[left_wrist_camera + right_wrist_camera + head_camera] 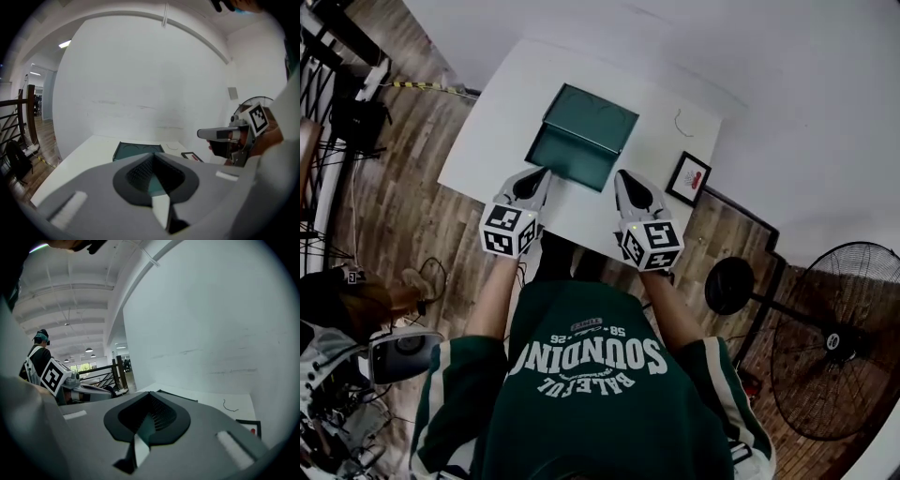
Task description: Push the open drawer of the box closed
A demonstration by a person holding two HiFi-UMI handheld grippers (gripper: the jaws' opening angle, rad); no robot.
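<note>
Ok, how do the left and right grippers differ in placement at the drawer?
The left gripper has its tip at the drawer's left front corner; the right gripper has its tip just outside the right front corner, over bare table. The right gripper is near the picture frame; the left gripper is far from it. Both have jaws together, holding nothing.

You stand at a white rectangular table [492, 131] set against a plain white wall [787, 84] at twelve o'clock. A brown wooden plank floor [403, 202] spreads around it. At four o'clock stands a black pedestal fan with a round wire cage [842, 339] (well apart from the table). At nine o'clock runs a dark wood-and-metal railing [31, 108], with a bright ceiling strip light [64, 44] above.
</note>
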